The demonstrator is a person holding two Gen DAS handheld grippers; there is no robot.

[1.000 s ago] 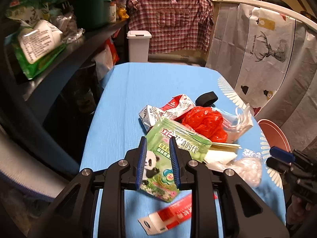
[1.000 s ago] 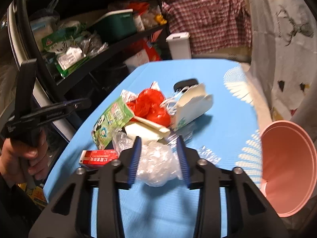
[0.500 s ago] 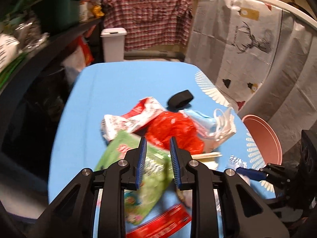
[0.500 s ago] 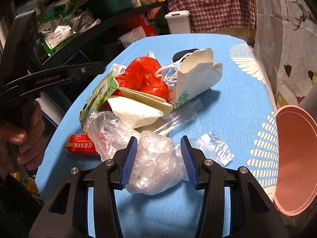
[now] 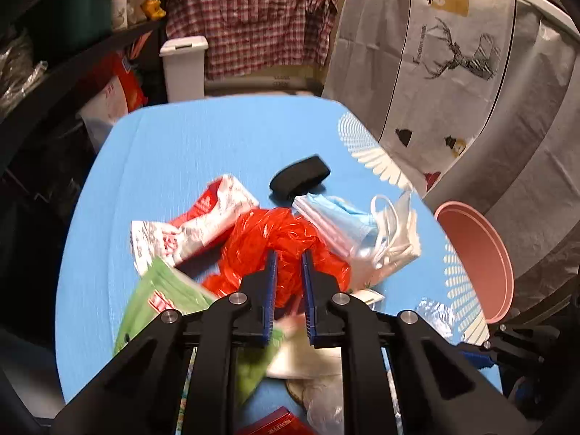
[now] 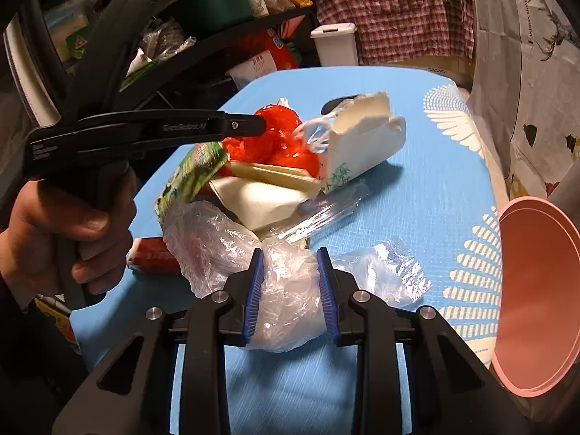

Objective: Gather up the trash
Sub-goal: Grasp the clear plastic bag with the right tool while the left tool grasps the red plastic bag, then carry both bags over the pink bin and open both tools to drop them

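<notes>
A heap of trash lies on the blue table (image 5: 181, 152). My left gripper (image 5: 288, 272) hovers over the red plastic bag (image 5: 286, 239), jaws a narrow gap apart, holding nothing. A green panda wrapper (image 5: 163, 301) lies to its left, a red-white packet (image 5: 203, 224) and blue face masks (image 5: 344, 221) beyond. My right gripper (image 6: 289, 272) is open around a crumpled clear plastic bag (image 6: 286, 290) resting on the table. The left gripper shows in the right wrist view (image 6: 253, 125) above the red bag (image 6: 279, 145).
A pink bin (image 6: 536, 297) stands at the table's right edge; it also shows in the left wrist view (image 5: 475, 257). A black object (image 5: 301, 177) lies past the heap. Dark cluttered shelves (image 6: 203, 36) run along the left. A white bin (image 5: 185, 69) stands beyond the table.
My left gripper moved right, from over the green panda wrapper to over the red bag. My right gripper moved closer to the clear plastic bag and its jaws narrowed around it.
</notes>
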